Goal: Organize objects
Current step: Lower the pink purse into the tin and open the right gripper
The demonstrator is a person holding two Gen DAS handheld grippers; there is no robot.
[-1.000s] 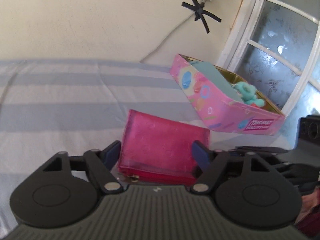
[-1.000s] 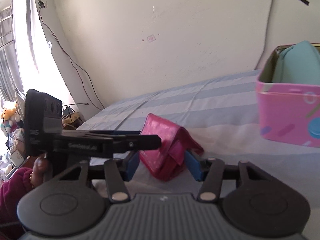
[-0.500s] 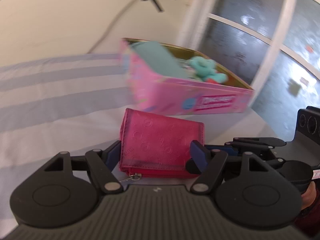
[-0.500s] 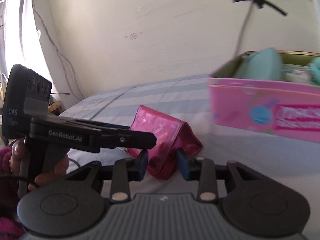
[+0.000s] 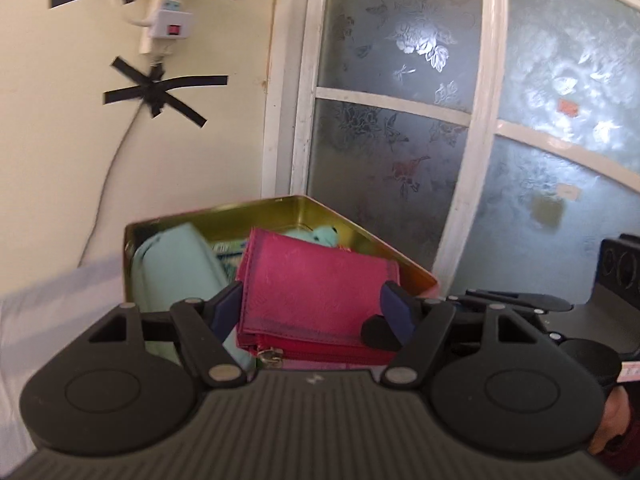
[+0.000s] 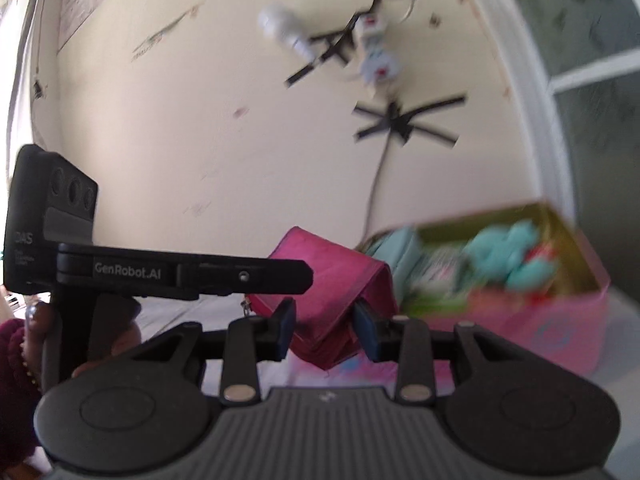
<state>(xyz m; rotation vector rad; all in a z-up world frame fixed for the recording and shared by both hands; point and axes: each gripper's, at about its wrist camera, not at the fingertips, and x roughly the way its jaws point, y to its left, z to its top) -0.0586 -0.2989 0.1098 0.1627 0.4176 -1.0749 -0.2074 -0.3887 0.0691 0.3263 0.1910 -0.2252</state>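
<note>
A pink wallet (image 5: pixel 316 280) hangs in the air, gripped from two sides. My left gripper (image 5: pixel 311 302) is shut on its long sides, and my right gripper (image 6: pixel 326 330) is shut on one folded end (image 6: pixel 332 276). In the left wrist view the wallet is in front of and above the open pink tin (image 5: pixel 224 210) with its gold inside. The tin (image 6: pixel 560 320) holds a teal pouch (image 5: pixel 176 264) and a teal plush toy (image 6: pixel 508 252). One left finger (image 6: pixel 240 276) shows side-on in the right wrist view, reaching to the wallet.
The tin stands on a striped bed sheet (image 5: pixel 60 292) in the corner between a cream wall and a frosted glass window (image 5: pixel 400 140). A power strip (image 5: pixel 168 20) and a taped cable hang on the wall above. A hand in a dark red sleeve (image 6: pixel 16 344) holds the left gripper.
Both grippers have lifted the wallet off the sheet and carried it up to the tin. The right jaws closed onto the wallet's end; the views swung toward the window corner.
</note>
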